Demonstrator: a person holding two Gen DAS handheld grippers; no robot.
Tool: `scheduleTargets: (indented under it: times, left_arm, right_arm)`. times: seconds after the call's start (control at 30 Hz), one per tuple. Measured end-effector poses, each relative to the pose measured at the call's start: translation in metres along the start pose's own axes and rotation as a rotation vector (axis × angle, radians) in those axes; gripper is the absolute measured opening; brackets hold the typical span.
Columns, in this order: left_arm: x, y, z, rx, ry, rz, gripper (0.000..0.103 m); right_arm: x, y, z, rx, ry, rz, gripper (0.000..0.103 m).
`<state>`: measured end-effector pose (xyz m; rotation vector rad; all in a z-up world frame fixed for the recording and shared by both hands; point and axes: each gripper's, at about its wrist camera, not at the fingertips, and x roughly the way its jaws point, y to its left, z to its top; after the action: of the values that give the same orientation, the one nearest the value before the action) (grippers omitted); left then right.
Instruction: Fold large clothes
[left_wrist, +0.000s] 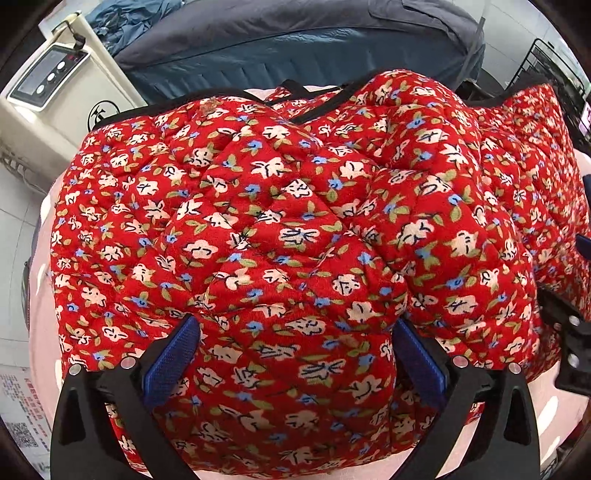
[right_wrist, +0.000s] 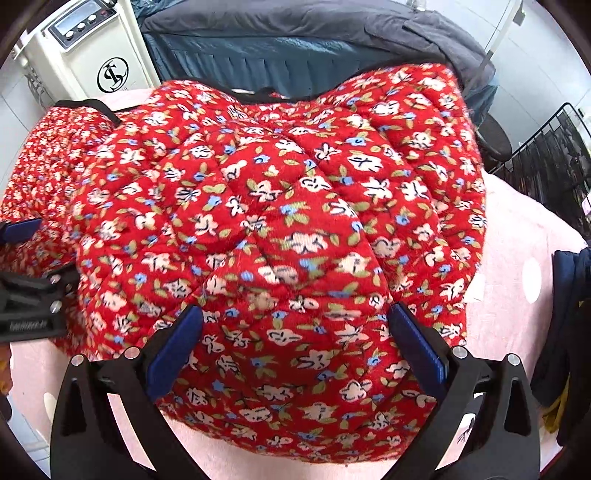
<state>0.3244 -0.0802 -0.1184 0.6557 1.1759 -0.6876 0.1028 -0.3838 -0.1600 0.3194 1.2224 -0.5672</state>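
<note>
red quilted floral garment bunched on pink-covered worktop, both grippers at its near edge.

left wrist view: left gripper (left_wrist: 295, 354) jaws spread wide, blue pads (left_wrist: 173, 362) either side of a padded fold of the red floral garment (left_wrist: 280, 229), pressed into it, not clenched. right wrist view: right gripper (right_wrist: 295, 347) jaws likewise released, straddling the garment's (right_wrist: 280, 229) near bulge; pink cover (right_wrist: 517, 302) shows at right, white machine (right_wrist: 92, 55) behind.

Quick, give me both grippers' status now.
Left gripper: open, fingers straddling the red floral quilted garment, not clamped.
Right gripper: open, also straddling the garment, holding nothing.
</note>
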Motion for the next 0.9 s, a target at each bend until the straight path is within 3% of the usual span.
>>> scheduleTargets:
  times: [0.1,0.2,0.37,0.53,0.63,0.7,0.9]
  left_arm:
    - [-0.007,-0.006,-0.001,0.013,-0.013,-0.003,0.099]
    - [-0.03,-0.005,-0.01,0.014,-0.079,-0.014,0.098]
    - [-0.07,0.012,-0.042,-0.083,-0.197,-0.073,0.098]
    - [-0.076,0.035,-0.069,-0.162,-0.211,-0.077,0.098]
    - [-0.08,0.037,-0.072,-0.185,-0.174,-0.001,0.097]
    - [-0.087,0.037,-0.076,-0.209,-0.162,0.016,0.097]
    - [-0.111,0.029,-0.096,-0.292,-0.122,-0.025,0.097]
  right_arm:
    - [-0.021,-0.001,-0.02,0.014,-0.049,0.012,0.098]
    - [-0.041,-0.01,-0.046,0.048,-0.087,0.048,0.098]
    - [-0.062,-0.046,-0.086,0.14,-0.115,0.057,0.098]
    - [-0.06,-0.088,-0.118,0.252,-0.039,0.062,0.098]
    - [-0.06,-0.1,-0.133,0.286,0.01,0.062,0.098]
    - [-0.059,-0.098,-0.143,0.295,0.043,0.073,0.098]
    - [-0.063,-0.053,-0.155,0.25,0.126,0.129,0.098]
